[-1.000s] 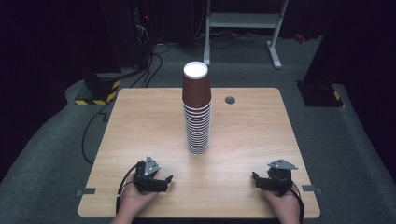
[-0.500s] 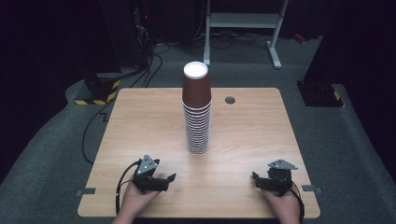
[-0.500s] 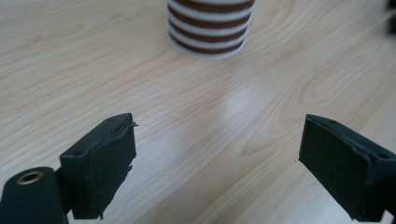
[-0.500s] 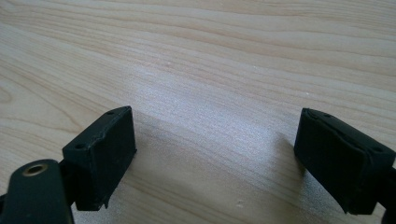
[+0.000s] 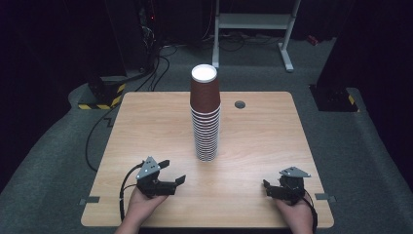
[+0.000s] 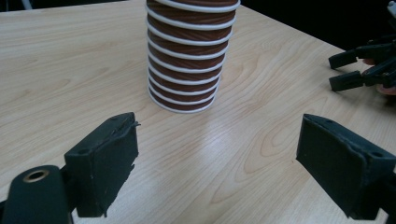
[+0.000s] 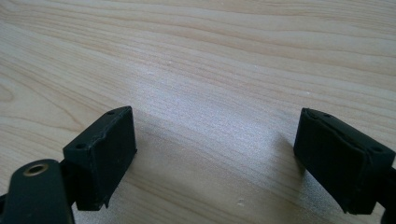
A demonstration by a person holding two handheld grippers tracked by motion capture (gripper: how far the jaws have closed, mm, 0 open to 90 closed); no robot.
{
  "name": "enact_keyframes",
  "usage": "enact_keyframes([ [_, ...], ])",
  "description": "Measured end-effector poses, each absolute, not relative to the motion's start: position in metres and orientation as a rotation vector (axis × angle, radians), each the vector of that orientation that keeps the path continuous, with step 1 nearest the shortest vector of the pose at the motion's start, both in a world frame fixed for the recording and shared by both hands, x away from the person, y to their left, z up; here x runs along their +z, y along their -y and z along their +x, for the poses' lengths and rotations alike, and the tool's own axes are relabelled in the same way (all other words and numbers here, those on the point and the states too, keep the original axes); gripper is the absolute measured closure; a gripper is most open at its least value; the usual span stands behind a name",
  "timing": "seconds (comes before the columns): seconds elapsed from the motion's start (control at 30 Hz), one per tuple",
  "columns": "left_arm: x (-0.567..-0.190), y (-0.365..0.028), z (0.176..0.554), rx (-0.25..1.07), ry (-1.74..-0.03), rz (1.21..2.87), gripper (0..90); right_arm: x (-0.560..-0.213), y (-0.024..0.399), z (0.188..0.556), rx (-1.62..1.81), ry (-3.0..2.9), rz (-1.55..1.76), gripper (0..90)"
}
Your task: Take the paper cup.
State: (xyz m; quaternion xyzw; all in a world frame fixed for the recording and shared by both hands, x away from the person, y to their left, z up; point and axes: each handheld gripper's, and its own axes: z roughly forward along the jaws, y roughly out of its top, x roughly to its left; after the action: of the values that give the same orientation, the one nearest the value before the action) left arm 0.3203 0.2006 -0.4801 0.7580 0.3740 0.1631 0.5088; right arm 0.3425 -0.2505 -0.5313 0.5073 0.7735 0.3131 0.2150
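Note:
A tall stack of brown paper cups (image 5: 205,117) with white rims stands upside down at the middle of the wooden table (image 5: 146,122). My left gripper (image 5: 174,170) is held just above the table near the front left, pointing toward the stack's base (image 6: 189,60). Its jaws (image 6: 217,168) have just been closing a little but stand open, with nothing between them. At the front right, my right gripper (image 5: 267,187) rests low over the table, and its jaws (image 7: 215,158) are open over bare wood. The left gripper view also catches the right gripper (image 6: 343,70) at the far right.
A small round grommet hole (image 5: 239,104) sits in the table behind the stack. Cables (image 5: 104,127) trail on the grey floor at the left. A white metal frame (image 5: 253,22) stands beyond the table. Dark equipment surrounds the area.
My left gripper has lifted slightly off the table. The right gripper and the cup stack have stayed put.

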Motion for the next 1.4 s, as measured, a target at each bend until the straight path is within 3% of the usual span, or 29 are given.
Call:
enact_keyframes([
  [0.77, -0.436, -0.184, 0.324, 0.459, -0.836, 1.782, 13.6, -0.531, 0.250, 0.342, 0.868, -2.148, 1.400, 12.8],
  [1.27, -0.404, -0.172, 0.328, 0.564, -0.776, 1.725, 0.1, -0.531, 0.250, 0.342, 0.871, -2.152, 1.395, 13.0],
  [1.4, -0.397, -0.169, 0.328, 0.583, -0.760, 1.716, 0.1, -0.531, 0.250, 0.342, 0.871, -2.153, 1.395, 13.0],
])
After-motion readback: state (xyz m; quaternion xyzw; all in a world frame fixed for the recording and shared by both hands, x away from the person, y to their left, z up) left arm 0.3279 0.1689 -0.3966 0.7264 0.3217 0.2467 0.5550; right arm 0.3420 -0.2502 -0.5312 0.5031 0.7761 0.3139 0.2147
